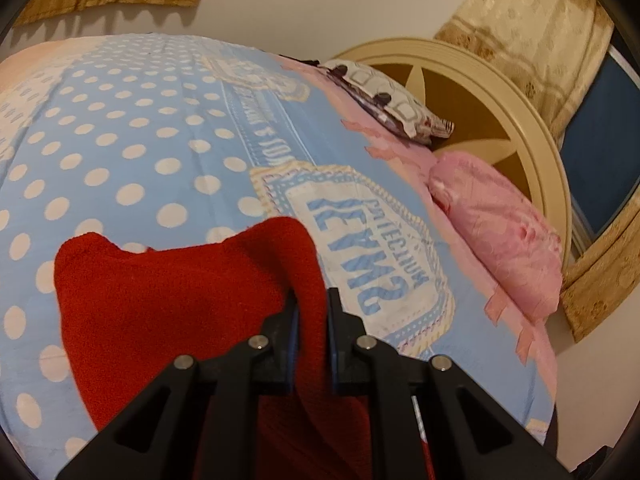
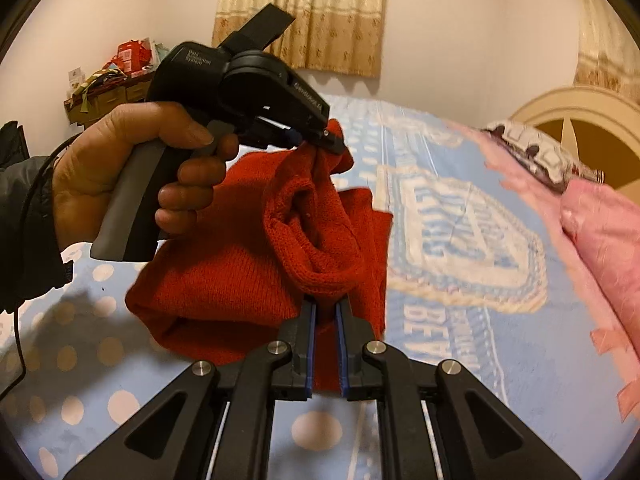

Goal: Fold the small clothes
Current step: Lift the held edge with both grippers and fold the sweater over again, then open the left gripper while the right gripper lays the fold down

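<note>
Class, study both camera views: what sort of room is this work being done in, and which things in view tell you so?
Most likely a home bedroom. The red knitted garment is being handled over a bed with a blue polka-dot bedsheet, a pink pillow lies by a cream headboard, and curtains hang on the wall.

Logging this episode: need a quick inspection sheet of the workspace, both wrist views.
Surface: bed sheet, blue with white dots, printed badge.
Job's things: red knit garment, bunched, partly lifted off the sheet.
Clutter: pink pillow; patterned pillow behind it.
Grippers: left tool shut on the garment's edge; right tool shut on a knit fold; left hand on its handle.
Cables: thin black cable hanging below the left wrist.
Surroundings: round headboard, curtains, boxes by the wall.
</note>
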`<state>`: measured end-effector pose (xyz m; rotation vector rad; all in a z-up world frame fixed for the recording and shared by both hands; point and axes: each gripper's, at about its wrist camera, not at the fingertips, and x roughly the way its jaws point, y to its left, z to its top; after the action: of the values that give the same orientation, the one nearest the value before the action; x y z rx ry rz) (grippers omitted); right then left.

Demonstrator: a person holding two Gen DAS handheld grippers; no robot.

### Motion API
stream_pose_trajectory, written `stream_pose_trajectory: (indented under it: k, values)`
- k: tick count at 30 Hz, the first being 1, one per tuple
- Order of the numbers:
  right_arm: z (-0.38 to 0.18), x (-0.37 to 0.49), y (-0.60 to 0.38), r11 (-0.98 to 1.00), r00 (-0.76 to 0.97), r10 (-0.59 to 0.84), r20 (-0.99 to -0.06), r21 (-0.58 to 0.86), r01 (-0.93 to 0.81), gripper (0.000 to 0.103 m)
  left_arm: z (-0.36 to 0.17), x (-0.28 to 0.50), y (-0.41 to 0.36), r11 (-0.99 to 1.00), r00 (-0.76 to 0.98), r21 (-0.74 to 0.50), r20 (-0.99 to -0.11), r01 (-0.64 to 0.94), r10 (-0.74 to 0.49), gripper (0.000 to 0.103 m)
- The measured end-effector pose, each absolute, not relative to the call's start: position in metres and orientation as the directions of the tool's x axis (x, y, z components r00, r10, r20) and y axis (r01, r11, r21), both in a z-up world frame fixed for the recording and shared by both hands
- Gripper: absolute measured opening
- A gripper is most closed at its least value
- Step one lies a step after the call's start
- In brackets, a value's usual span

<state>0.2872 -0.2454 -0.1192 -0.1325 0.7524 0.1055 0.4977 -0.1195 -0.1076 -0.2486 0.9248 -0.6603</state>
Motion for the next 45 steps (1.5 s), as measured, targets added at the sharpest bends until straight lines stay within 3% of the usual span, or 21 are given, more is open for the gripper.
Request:
stream_pose_trajectory:
  k: [12, 21, 24, 26, 28, 33, 35, 36, 37, 43, 45]
  values:
    - [-0.138, 0.286, -0.275, 0.990, 0.642, 0.141, -0.754, 0.089, -0.113, 0.008, -0.116, 0.497, -0.158, 0.796, 0.422, -0.385, -0.694, 0.468, -0.584, 0.012]
    - [-0.140, 0.284, -0.285, 0.987, 0.639, 0.156, -0.753, 0.136, -0.081, 0.009, -0.117, 0.491, -0.171, 0.802, 0.443, -0.330, -0.698, 0.498, -0.563, 0.014]
    - [-0.140, 0.285, -0.287, 0.986, 0.638, 0.162, -0.753, 0.147, -0.076, 0.009, -0.109, 0.485, -0.172, 0.795, 0.453, -0.319, -0.686, 0.516, -0.570, 0.026]
    - [-0.140, 0.285, -0.285, 0.987, 0.635, 0.157, -0.756, 0.141, -0.075, 0.009, -0.098, 0.477, -0.170, 0.795, 0.479, -0.306, -0.666, 0.523, -0.571, 0.052]
    - [-0.141, 0.284, -0.285, 0.987, 0.628, 0.157, -0.762, 0.144, -0.072, 0.009, -0.088, 0.469, -0.167, 0.798, 0.508, -0.297, -0.642, 0.525, -0.573, 0.066]
    - [-0.142, 0.274, -0.293, 0.981, 0.612, 0.182, -0.770, 0.181, -0.063, 0.012, -0.074, 0.444, -0.148, 0.805, 0.553, -0.225, -0.624, 0.550, -0.552, 0.068]
    - [-0.138, 0.267, -0.300, 0.974, 0.618, 0.210, -0.757, 0.215, -0.067, 0.033, -0.076, 0.433, -0.131, 0.825, 0.582, -0.190, -0.625, 0.533, -0.520, 0.073]
    - [-0.136, 0.265, -0.302, 0.970, 0.619, 0.227, -0.752, 0.230, -0.076, 0.065, -0.078, 0.428, -0.123, 0.833, 0.595, -0.181, -0.622, 0.524, -0.509, 0.073]
    - [-0.133, 0.262, -0.303, 0.965, 0.622, 0.246, -0.744, 0.250, -0.084, 0.076, -0.080, 0.423, -0.112, 0.842, 0.609, -0.173, -0.619, 0.511, -0.497, 0.073]
    - [-0.117, 0.276, -0.306, 0.961, 0.635, 0.264, -0.726, 0.257, -0.105, 0.076, -0.098, 0.379, -0.065, 0.864, 0.633, -0.149, -0.624, 0.481, -0.459, 0.073]
    - [-0.111, 0.287, -0.310, 0.963, 0.638, 0.255, -0.727, 0.254, -0.095, 0.076, -0.104, 0.360, -0.056, 0.863, 0.639, -0.128, -0.621, 0.489, -0.454, 0.078]
